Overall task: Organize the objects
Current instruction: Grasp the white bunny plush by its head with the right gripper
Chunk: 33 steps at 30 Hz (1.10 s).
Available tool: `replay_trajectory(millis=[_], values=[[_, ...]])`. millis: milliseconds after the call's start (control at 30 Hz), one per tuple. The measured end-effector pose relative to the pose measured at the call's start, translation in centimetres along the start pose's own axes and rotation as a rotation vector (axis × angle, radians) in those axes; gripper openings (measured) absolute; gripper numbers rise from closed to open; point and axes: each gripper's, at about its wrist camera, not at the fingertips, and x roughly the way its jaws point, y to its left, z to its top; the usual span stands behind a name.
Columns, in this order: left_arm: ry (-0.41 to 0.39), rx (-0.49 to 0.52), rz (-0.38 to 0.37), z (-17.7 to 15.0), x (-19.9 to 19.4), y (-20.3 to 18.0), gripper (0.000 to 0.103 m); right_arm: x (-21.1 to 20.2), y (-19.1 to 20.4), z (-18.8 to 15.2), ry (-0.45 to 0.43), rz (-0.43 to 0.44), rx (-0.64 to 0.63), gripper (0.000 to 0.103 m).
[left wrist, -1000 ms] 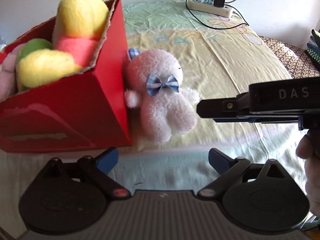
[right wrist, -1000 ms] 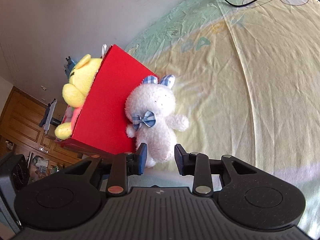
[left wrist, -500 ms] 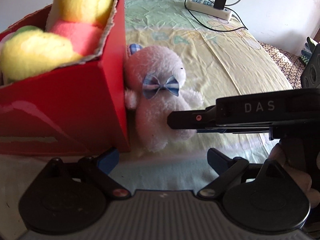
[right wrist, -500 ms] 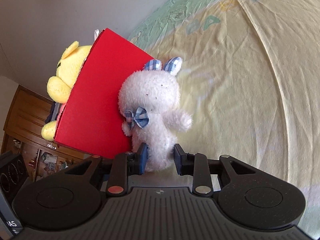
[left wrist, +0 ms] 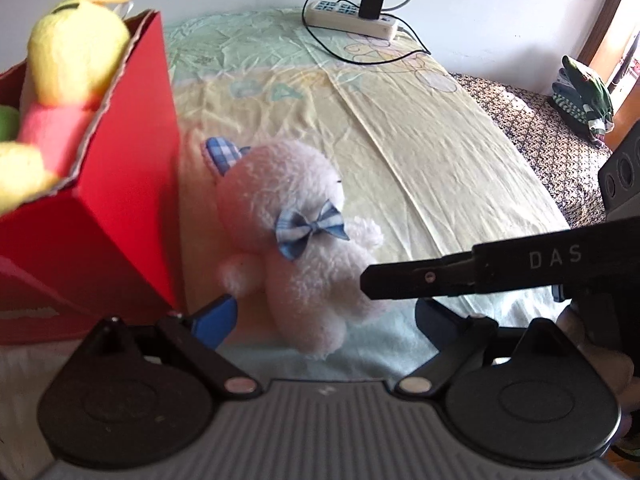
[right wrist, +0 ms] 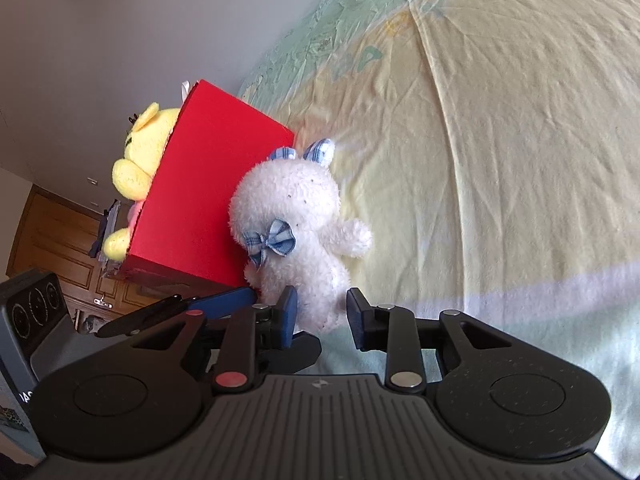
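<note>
A: Right wrist view first. Nearest?
B: Saw the right gripper (right wrist: 322,318), jaws parted, one blue pad on each side of the white plush bunny's (right wrist: 298,236) feet; could not tell whether touching.

A: And the left?
B: Saw the left gripper (left wrist: 324,320) spread wide and released, bunny's (left wrist: 304,248) legs between its tips. Noted the other tool's black finger crossing from the right, tip against the bunny's side.

A: Where did the bunny lie?
B: Lay on the yellow bedsheet (right wrist: 500,140), leaning on the outside of the red box (right wrist: 208,196), blue checked bow at its neck.

A: Further back?
B: Saw a yellow plush bear (left wrist: 76,52) inside the box (left wrist: 120,208), and a power strip (left wrist: 352,20) at the bed's far end, by the wall.
</note>
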Motion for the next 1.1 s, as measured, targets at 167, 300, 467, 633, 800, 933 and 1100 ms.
replay_trajectory(millis=[167,300,467,633,800,933,1100], values=[[-0.018,0.002,0.006,1.0,0.3,-0.3,0.100,-0.7,-0.5,2.1,-0.090,0.028,0.023,0.041],[-0.011,-0.030,0.025,1.9,1.4,-0.2,0.101,1.6,-0.6,3.5,-0.050,0.024,-0.015,0.041],[0.014,-0.039,0.038,1.6,2.4,-0.5,0.101,4.7,-0.2,3.9,0.047,0.073,-0.051,0.043],[0.019,-0.126,0.009,1.6,2.5,1.2,0.099,5.7,0.0,4.2,0.089,0.141,-0.030,0.039],[0.015,-0.135,-0.024,1.4,1.8,1.1,0.098,4.8,0.7,3.6,0.088,0.161,-0.041,0.027],[0.025,-0.107,-0.054,1.0,1.3,0.1,0.098,3.4,0.9,2.6,0.070,0.155,-0.030,0.026],[-0.003,-0.042,-0.085,0.6,-0.6,-2.0,0.098,0.1,1.1,0.8,0.022,0.152,0.005,0.026]])
